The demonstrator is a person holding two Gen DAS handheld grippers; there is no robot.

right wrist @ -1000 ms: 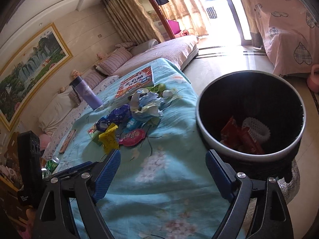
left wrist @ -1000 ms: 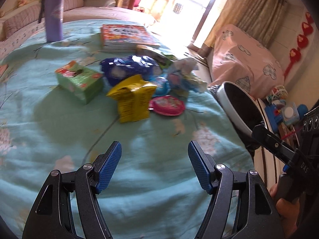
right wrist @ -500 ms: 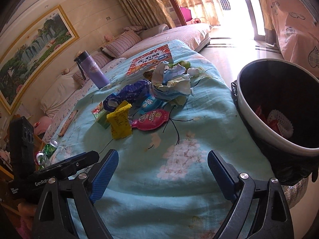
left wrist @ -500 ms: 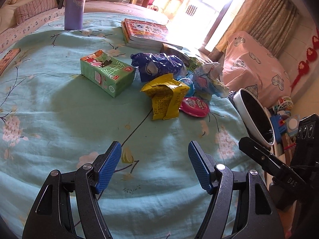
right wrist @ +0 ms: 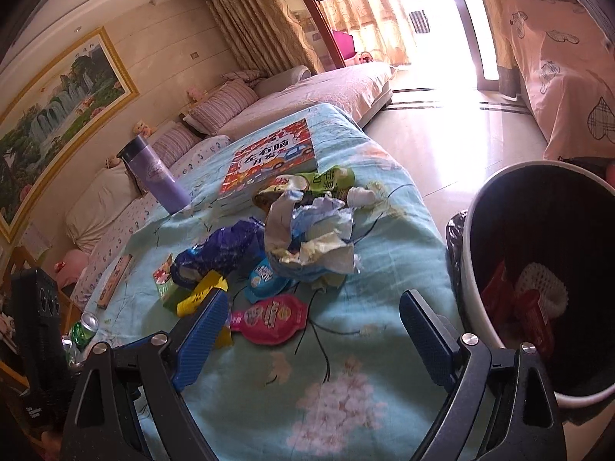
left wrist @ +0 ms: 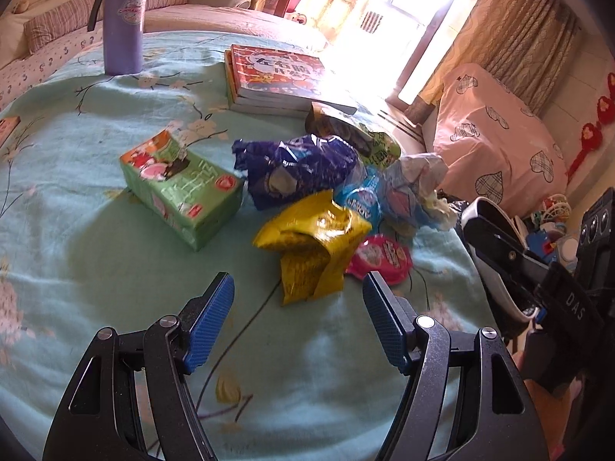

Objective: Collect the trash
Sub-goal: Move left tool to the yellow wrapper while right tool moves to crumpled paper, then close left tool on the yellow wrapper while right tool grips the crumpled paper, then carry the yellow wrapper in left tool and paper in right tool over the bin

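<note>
Both grippers are hovering over a bench draped in a turquoise floral cloth [left wrist: 96, 238], each with its fingers spread apart and nothing between them.

Taking the yellow snack bag [left wrist: 311, 249] as the landmark: the left gripper [left wrist: 298, 307] is hanging just short of it, blue pads either side of its near end but not touching it. Touching the bag's right edge is lying a round pink foil lid [left wrist: 380, 259]. Just behind the bag is sitting a crumpled dark blue wrapper [left wrist: 296, 165], and to the right of that a light blue packet [left wrist: 363, 199] and a wad of crumpled paper and wrappers [left wrist: 419, 184]. Left of the bag, a little apart, a green carton [left wrist: 180, 188] is lying on its side. Farther behind, a green-and-brown wrapper [left wrist: 349, 130] is resting against a stack of red-covered books [left wrist: 276, 77], and a purple bottle [left wrist: 125, 19] is standing upright at the far left of the cloth.

In the right wrist view, the right gripper [right wrist: 311, 315] is sitting nearer the cloth's edge, its left finger [right wrist: 200, 342] overlapping the yellow bag in the picture; whether it touches it I cannot tell. The pink lid [right wrist: 269, 319] is lying between the open fingers' tips, farther along. Well right of the bag, beside the bench, a white-rimmed trash bin [right wrist: 472, 269] with a black liner is already holding red wrappers [right wrist: 534, 319] and a white foam net [right wrist: 546, 288].
</note>
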